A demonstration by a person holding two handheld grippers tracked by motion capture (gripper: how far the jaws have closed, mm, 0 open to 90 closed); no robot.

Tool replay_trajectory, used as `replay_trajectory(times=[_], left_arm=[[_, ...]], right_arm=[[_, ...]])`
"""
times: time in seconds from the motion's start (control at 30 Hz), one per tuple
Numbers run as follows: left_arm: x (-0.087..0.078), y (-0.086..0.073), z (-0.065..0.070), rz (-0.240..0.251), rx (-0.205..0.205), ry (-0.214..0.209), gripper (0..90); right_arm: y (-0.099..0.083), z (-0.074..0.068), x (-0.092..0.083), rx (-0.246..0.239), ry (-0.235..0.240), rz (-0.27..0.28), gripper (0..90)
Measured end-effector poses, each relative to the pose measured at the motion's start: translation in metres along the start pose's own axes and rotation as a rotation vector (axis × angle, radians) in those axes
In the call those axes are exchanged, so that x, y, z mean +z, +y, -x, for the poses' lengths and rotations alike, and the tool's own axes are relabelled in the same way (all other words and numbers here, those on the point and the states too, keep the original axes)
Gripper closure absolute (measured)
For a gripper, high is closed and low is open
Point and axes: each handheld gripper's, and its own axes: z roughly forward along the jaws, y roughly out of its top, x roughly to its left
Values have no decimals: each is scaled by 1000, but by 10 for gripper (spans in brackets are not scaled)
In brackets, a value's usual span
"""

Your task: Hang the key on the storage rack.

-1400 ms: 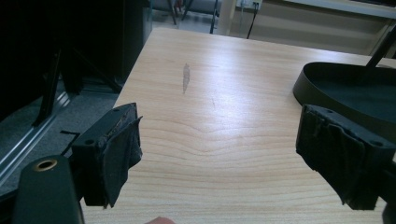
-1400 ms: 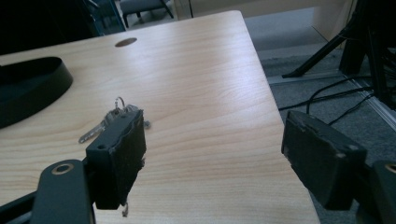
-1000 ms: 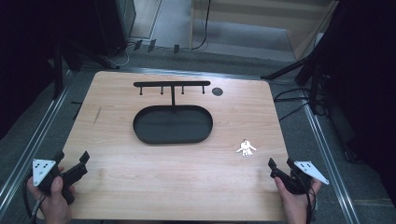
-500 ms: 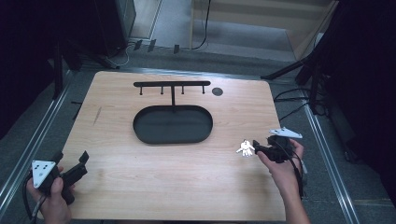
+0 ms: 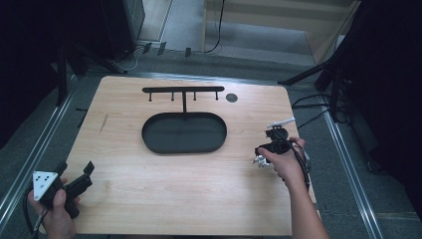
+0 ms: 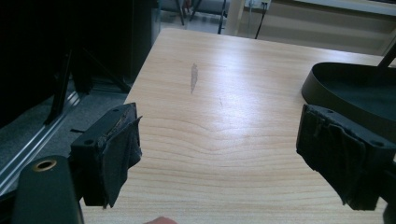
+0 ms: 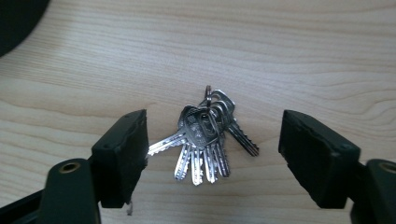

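Observation:
A bunch of silver keys (image 7: 205,135) on a ring lies flat on the wooden table (image 5: 164,199), right of the black oval tray (image 5: 149,135). In the high view the keys (image 5: 258,161) peek out at the left of my right hand. My right gripper (image 7: 215,144) points down over them, open. Its jaws have just been opening, and the keys lie between them with neither pad pressing on them. My left gripper (image 5: 75,168) rests at the table's near left corner, open, with bare wood between its jaws (image 6: 219,149).
A black rack with several hooks (image 5: 183,90) stands behind the tray, and a small black disc (image 5: 231,97) lies right of it. The tray's rim (image 6: 355,88) shows ahead of the left gripper. Metal rails and cables run along both table sides.
My right hand has moved from the table's near right edge forward and left to the keys, and the gripper now points down over them. The left hand has stayed still.

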Motion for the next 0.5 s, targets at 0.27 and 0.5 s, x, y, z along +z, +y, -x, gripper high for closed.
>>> replay_trajectory(times=[0.27, 0.5], left_arm=[[0, 0, -1, 1, -3, -7, 141], [0, 0, -1, 3, -11, -12, 141]], right_arm=[[12, -10, 20, -6, -53, -75, 152], [12, -4, 26, -11, -34, -110, 162]])
